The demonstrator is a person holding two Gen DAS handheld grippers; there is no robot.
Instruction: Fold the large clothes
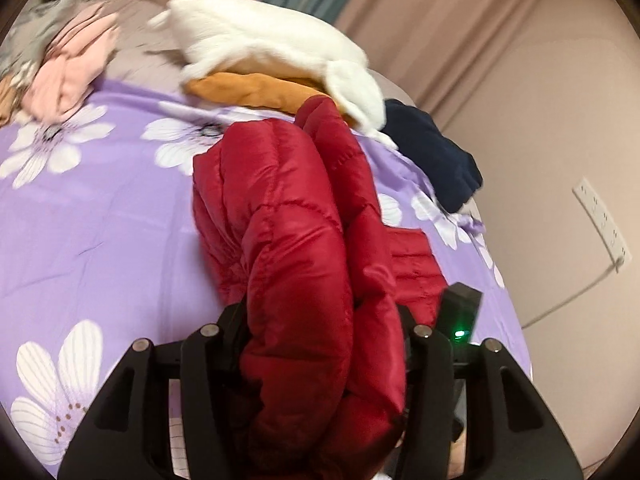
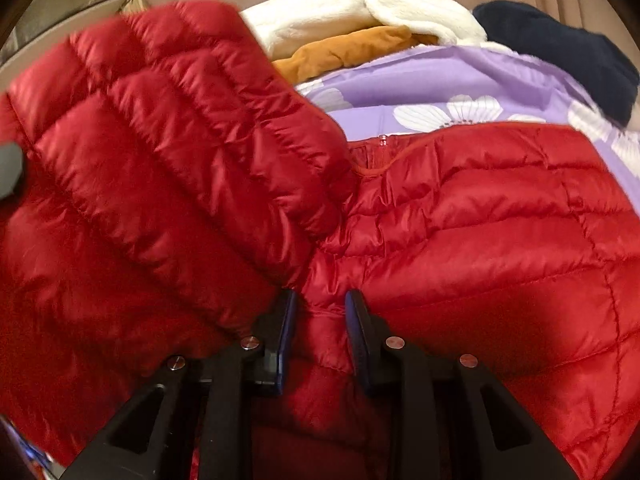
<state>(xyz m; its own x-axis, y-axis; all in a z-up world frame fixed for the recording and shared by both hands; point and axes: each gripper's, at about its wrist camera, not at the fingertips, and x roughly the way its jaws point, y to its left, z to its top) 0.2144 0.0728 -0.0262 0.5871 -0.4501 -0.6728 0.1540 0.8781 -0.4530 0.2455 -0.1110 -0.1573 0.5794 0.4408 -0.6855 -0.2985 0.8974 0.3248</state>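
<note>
No writing or label is showing on anything. The red jacket (image 1: 296,216) is lying on the purple floral sheet (image 1: 100,208), its quilted body spread flat on the near right side with the zipper top (image 2: 383,141) pointing toward the far end of the bed. A thick padded fold is running lengthwise away from the left gripper (image 1: 320,320), which is clamping that bunched fold between its fingers and holding it lifted above the sheet. The right gripper (image 2: 320,320) is pinching a narrow ridge of the jacket's near edge between its blue pads. At the far end, a white fleece (image 1: 264,36) is lying over an orange garment (image 1: 256,90), a navy garment (image 1: 432,152) is sitting to the right, and a pink pile (image 1: 76,64) is resting far left.
</note>
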